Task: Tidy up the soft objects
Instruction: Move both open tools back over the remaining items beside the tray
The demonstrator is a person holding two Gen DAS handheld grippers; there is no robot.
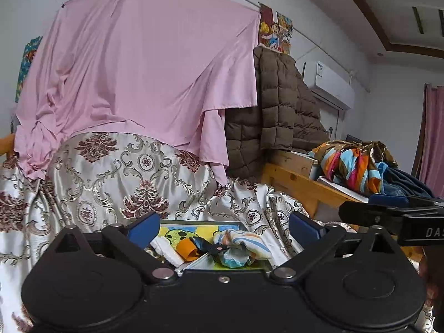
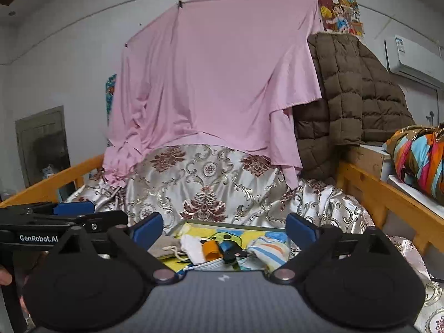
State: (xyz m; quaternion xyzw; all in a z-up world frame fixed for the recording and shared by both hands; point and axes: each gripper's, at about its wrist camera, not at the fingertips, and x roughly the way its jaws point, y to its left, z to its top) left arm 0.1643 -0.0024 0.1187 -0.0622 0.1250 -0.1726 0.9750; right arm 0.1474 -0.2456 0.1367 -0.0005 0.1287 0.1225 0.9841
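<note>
Crowding the tray, striped cloth, white cloth, pouch

pink sheet, brown quilted coat, air conditioner

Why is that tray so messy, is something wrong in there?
Nothing looks broken, but the tray is a jumble: a striped cloth, a white cloth, an orange strip and a drawstring pouch lie crumpled and overlapping. Both grippers, left and right, are open.
</note>
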